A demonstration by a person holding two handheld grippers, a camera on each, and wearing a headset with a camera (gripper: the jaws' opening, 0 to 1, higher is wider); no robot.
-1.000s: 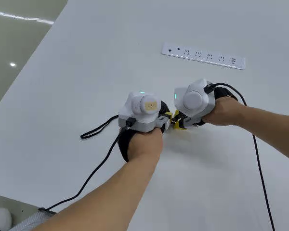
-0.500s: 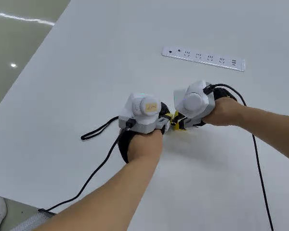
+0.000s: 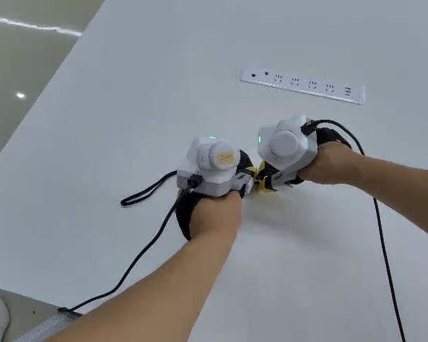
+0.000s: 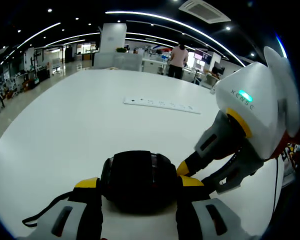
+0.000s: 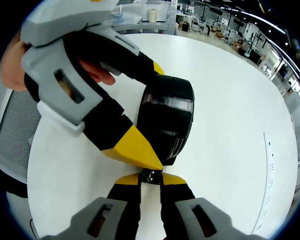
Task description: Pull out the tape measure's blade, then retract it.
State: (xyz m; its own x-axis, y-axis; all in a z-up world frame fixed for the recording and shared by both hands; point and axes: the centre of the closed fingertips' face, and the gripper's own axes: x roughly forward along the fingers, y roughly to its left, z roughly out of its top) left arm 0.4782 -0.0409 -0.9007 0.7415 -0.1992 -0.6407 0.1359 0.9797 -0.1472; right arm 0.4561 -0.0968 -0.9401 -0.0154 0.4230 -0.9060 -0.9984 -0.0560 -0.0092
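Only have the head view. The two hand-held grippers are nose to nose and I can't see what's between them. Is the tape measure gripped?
Observer: Yes. In the left gripper view, the left hand-held gripper has its jaws clamped on both sides of the black tape measure.
Operator: And the right one?
Observer: In the right gripper view, the right hand-held gripper is pinched shut on the small dark end hook at the mouth of the case.
Operator: Any blade out?
Observer: No length of blade is visible there. The hook sits right against the case.
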